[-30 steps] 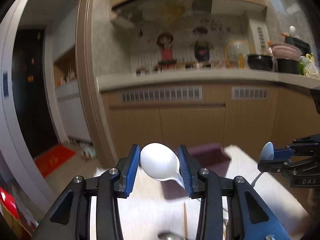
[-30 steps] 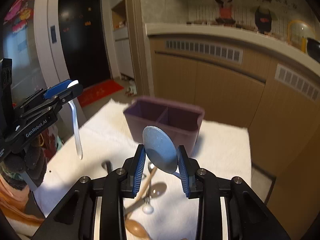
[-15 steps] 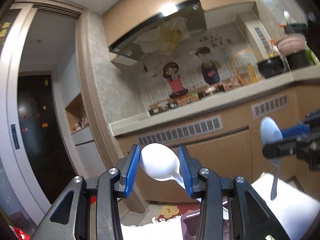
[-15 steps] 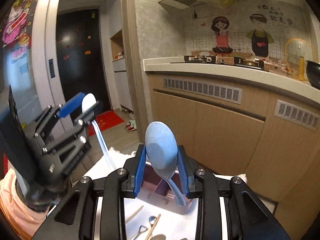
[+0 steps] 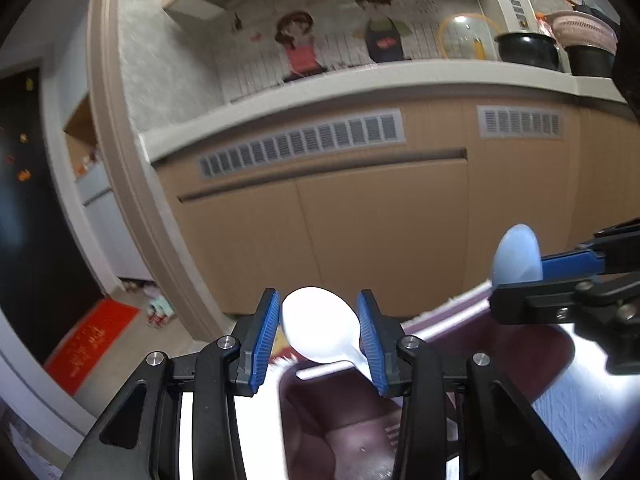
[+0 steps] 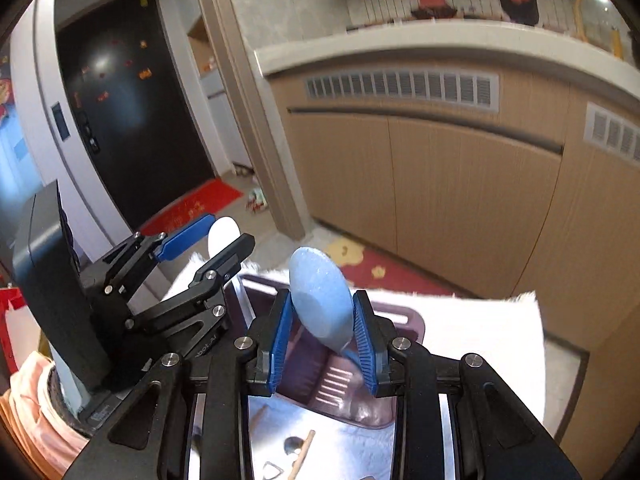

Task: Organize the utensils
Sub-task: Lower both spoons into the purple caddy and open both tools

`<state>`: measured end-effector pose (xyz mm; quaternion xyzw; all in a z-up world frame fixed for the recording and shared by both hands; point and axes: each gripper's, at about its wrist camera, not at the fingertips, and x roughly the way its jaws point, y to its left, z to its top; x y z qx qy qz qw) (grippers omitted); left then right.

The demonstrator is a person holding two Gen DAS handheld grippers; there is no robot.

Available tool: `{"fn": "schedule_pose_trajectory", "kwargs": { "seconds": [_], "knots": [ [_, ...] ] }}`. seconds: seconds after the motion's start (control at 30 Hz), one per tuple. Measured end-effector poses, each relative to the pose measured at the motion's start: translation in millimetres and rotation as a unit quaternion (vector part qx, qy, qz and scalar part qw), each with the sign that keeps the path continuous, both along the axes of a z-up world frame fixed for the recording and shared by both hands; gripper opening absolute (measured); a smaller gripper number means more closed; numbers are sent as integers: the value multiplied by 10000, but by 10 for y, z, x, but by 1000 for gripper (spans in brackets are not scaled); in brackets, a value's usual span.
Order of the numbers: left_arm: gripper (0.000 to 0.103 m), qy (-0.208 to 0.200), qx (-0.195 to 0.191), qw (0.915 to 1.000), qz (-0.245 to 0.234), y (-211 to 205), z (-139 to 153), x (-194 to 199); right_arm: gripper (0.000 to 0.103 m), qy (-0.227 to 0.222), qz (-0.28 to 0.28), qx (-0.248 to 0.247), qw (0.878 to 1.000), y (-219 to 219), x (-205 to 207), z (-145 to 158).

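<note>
Left wrist view: the left gripper (image 5: 318, 330), partly closed, clamped a white spoon (image 5: 320, 326) above the purple bin (image 5: 532, 344); at 3 o'clock, the right gripper (image 6: 322, 330) likewise pinched a blue spoon (image 6: 322, 306).

My left gripper (image 5: 319, 334) is a black linkage frame with round silver screws at its pivots, triangular cut-outs in the arms and ribbed blue pads (image 5: 262, 338) lining both fingers. My right gripper (image 6: 322, 334) is built the same way, black with silver screws and blue ribbed pads (image 6: 366, 346). From the right wrist view I see white lettering on the left unit's black body, a boxy grey-black housing behind it, and a pale pink sleeve (image 6: 28, 392) below.
</note>
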<state>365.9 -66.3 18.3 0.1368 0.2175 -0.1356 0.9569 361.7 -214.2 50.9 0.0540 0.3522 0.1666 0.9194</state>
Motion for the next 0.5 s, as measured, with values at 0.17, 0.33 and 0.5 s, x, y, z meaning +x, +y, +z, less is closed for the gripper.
{"fn": "schedule_pose_trajectory", "kwargs": {
  "seconds": [0.17,0.33,0.5],
  "knots": [
    [56,359,-227,9990,-142,50,-149,52,36,195,32,51,9998,-3,61,-233],
    [63,457,-522,9976,-4,216,-44,-57,50,16,-110,-60,9999,-47,-75,-243],
    [73,704,-881,9930,343,491,108,-322,59,-330,-212,-269,9989,-101,-434,-111]
  ]
}}
